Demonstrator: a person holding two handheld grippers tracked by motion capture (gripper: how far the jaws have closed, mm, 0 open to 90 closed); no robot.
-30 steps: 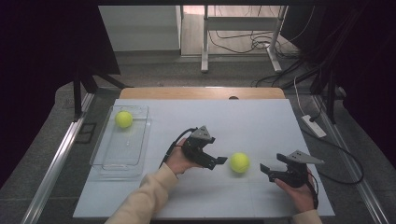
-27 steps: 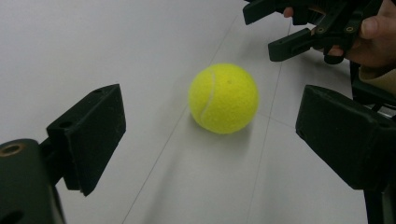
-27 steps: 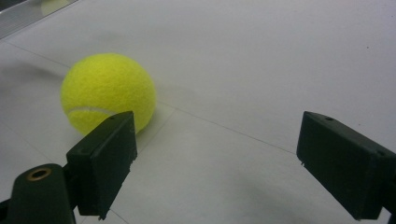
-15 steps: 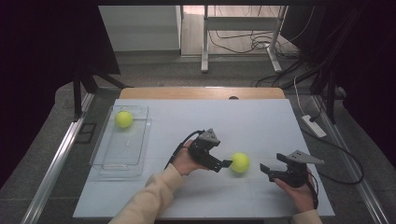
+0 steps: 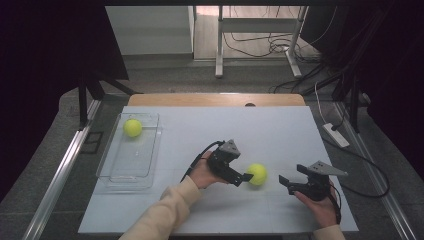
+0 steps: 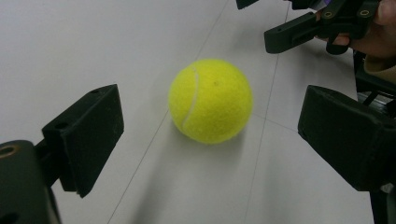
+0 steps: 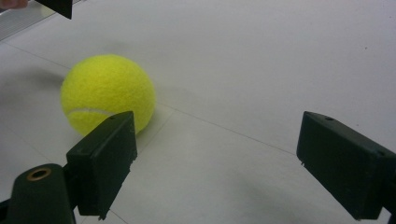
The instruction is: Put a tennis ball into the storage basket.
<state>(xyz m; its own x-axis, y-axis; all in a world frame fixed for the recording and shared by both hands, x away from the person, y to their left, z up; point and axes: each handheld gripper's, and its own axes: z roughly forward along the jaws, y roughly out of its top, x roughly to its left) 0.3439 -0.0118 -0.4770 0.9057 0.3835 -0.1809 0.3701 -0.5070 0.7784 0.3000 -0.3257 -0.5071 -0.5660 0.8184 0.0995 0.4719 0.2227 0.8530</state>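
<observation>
left gripper (image 5: 246, 177): jaws wide and just been opening, nothing grabbed | tennis ball (image 5: 257, 174): on the table (image 5: 280, 135), right ahead of those jaws, untouched | right gripper (image 5: 285, 183): jaws spread, empty, near the ball

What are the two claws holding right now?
Nothing. The left gripper stands open around the tennis ball without touching it; its jaws have just been opening. The right gripper is open too.

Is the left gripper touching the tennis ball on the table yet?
Apart. In the left gripper view, table surface shows between the tennis ball and both fingers of the open left gripper.
</observation>
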